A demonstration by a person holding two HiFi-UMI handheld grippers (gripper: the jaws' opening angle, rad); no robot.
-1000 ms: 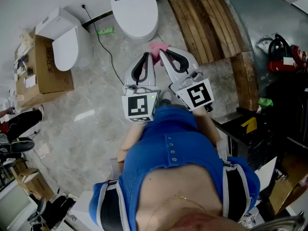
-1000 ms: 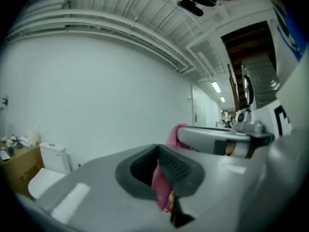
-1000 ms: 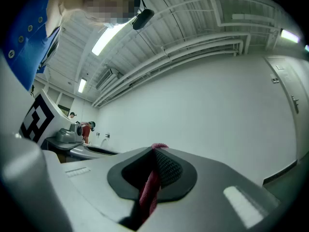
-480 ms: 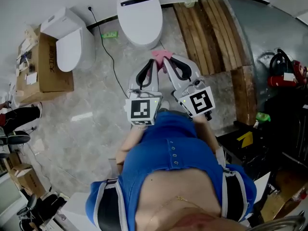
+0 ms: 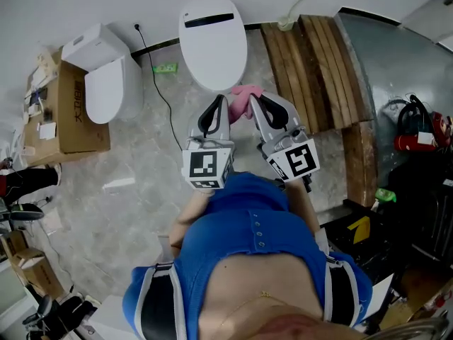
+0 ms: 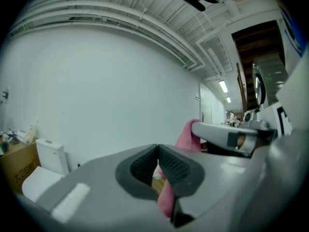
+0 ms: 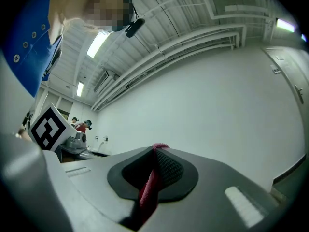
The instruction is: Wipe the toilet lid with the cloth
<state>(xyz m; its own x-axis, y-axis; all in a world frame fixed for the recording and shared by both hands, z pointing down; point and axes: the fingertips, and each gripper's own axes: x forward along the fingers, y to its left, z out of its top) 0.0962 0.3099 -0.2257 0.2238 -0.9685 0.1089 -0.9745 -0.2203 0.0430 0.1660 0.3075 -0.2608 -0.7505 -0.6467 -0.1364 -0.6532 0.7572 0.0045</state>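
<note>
both claws and the pink cloth [image 5: 244,96] have come closer to the toilet lid [image 5: 212,41] than half a second ago, and the cloth now sits just at the lid's near edge. at far left a cardboard box [image 5: 62,108] is partly cut off, with a second toilet [image 5: 106,83] beside it. the left claw [image 5: 217,110] is closed tip to tip. its own view [image 6: 158,149] shows pink through the slot under the pads, though whether any cloth is nipped there is hard to make out. the right claw [image 5: 263,108] is clamped on the cloth, a red-pink fold [image 7: 147,187] running up between its pads [image 7: 169,168]. the lid itself is hidden from both gripper views. wooden boards [image 5: 318,69] lie to the right.
</note>
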